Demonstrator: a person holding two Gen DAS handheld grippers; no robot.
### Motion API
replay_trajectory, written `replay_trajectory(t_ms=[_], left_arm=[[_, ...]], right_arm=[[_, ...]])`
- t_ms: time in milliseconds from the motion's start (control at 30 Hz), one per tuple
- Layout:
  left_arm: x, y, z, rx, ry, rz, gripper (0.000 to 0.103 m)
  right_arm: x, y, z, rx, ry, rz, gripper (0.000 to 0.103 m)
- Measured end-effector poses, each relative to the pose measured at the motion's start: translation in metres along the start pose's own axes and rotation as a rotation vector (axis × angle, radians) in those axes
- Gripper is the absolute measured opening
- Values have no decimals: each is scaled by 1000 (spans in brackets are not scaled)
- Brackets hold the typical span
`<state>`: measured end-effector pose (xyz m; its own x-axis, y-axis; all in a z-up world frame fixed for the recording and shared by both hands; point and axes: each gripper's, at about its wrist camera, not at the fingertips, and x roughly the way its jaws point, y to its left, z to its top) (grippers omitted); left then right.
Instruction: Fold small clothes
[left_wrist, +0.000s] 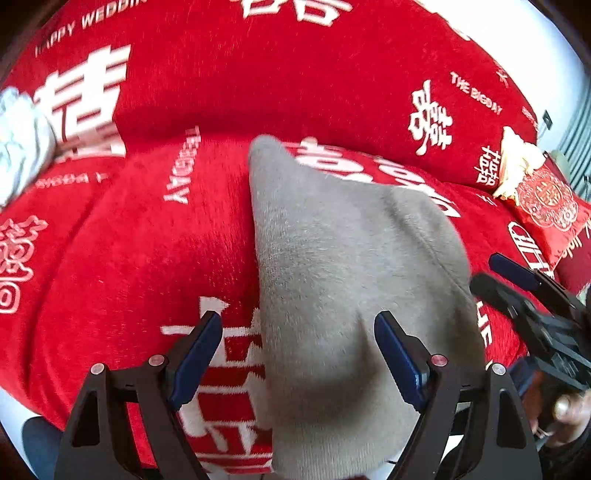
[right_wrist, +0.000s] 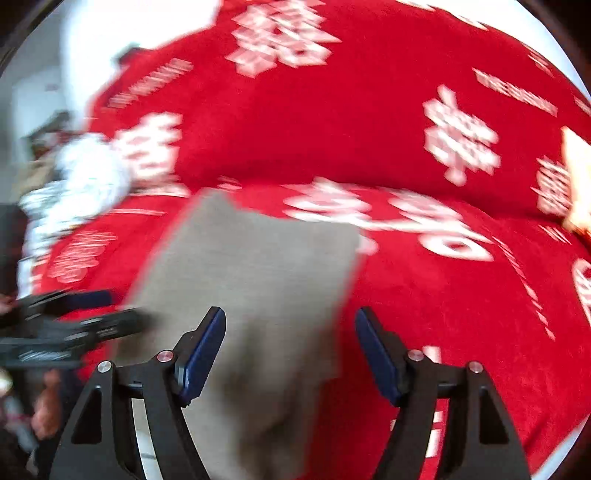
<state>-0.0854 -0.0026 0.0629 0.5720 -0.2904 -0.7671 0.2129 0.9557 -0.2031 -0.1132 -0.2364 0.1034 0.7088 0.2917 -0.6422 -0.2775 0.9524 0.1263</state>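
Grey garment (left_wrist: 343, 280) lies flat between open claws.

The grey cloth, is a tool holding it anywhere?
No. Both the left tool and the right tool are open above the grey cloth, pads not pressing it.

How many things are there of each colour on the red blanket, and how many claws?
Grey: 1, the grey cloth lying on the red blanket.
White: 1, a crumpled white cloth at the left edge.
Red and gold: 1, a small cushion at the right.
Claws: 2, the left claw and the right claw, both open.
Total: 5.
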Motion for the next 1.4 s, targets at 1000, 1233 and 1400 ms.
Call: replay_trajectory(t_ms=[1000,1233,1400], left_arm=[[2,-16,-42,114,-29,233,98],[-31,-45,-53,179,-112,264,99],[-44,-57,-56,202,-136,320,99]], right_arm=[[19,25,-63,-38,160,79,79],[-14,36,-60,-53,109,-107,81],[-27,42,-57,-33,101,-128,81]])
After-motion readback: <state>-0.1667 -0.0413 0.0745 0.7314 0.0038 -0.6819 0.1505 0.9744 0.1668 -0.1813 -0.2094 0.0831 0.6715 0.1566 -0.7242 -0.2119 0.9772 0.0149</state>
